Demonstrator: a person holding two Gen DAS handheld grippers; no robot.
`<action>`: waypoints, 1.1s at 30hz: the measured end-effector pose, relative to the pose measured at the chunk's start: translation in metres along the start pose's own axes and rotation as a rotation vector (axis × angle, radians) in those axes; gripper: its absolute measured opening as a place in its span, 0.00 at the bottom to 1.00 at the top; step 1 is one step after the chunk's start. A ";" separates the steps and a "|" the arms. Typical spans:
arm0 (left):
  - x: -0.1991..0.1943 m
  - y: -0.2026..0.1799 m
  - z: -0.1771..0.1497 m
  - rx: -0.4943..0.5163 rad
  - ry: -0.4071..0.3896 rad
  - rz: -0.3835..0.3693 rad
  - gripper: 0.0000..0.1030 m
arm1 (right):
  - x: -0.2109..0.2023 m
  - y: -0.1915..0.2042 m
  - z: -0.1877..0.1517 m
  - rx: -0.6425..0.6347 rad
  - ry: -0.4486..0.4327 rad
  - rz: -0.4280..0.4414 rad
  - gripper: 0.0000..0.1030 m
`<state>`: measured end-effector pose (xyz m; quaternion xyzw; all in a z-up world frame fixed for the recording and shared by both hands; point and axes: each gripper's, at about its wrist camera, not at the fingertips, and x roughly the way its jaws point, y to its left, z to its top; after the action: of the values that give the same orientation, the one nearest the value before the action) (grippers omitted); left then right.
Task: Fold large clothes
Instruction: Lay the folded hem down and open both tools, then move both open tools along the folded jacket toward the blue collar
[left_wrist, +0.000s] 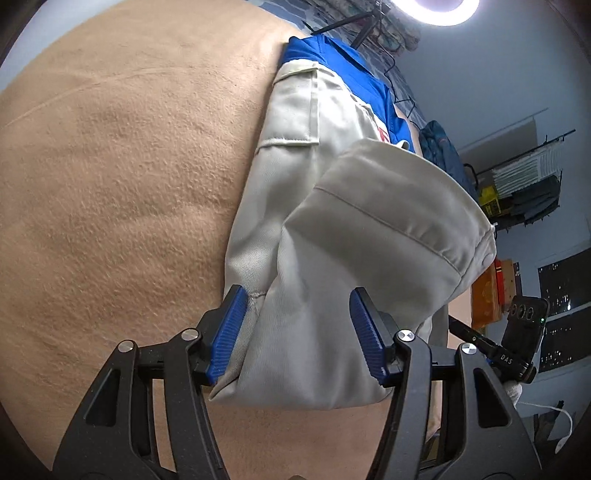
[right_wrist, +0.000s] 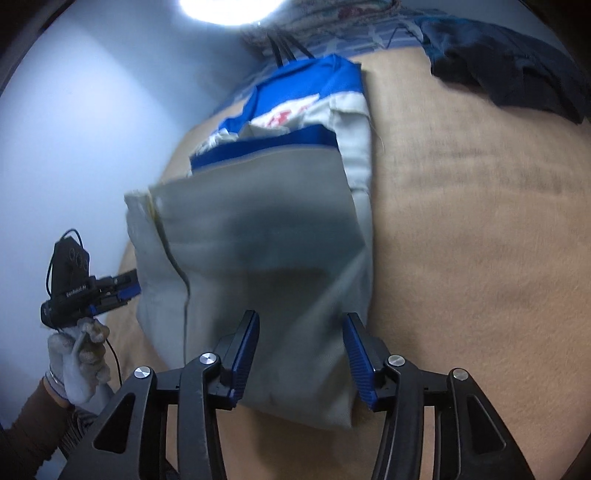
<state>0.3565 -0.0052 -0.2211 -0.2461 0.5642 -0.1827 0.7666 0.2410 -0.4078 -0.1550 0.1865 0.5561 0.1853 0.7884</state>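
Note:
A folded grey and blue work garment (left_wrist: 317, 206) lies on a tan blanket (left_wrist: 122, 177). My left gripper (left_wrist: 295, 325) is open, its blue pads on either side of the garment's near grey end, which bulges up between them. In the right wrist view the same garment (right_wrist: 258, 240) lies ahead, and my right gripper (right_wrist: 301, 350) is open with its pads astride the near grey edge. The left gripper (right_wrist: 125, 284), held by a gloved hand, shows at the garment's left edge in that view.
A dark blue garment (right_wrist: 517, 70) lies at the blanket's (right_wrist: 480, 240) far right corner. A ring light (left_wrist: 443, 11) shines overhead. Shelving with boxes (left_wrist: 524, 192) stands by the wall beyond the bed.

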 end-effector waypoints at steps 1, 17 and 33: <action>0.000 -0.001 -0.001 0.011 0.002 0.011 0.48 | -0.001 -0.003 -0.003 0.007 0.008 0.021 0.48; -0.029 -0.007 -0.034 0.016 -0.038 0.025 0.03 | -0.008 0.018 -0.014 -0.060 -0.009 -0.035 0.05; -0.053 -0.058 -0.036 0.327 -0.216 0.176 0.16 | -0.045 0.026 0.005 -0.176 -0.260 -0.150 0.32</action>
<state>0.3063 -0.0286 -0.1554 -0.0863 0.4611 -0.1766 0.8653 0.2292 -0.4087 -0.1044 0.0969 0.4435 0.1483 0.8786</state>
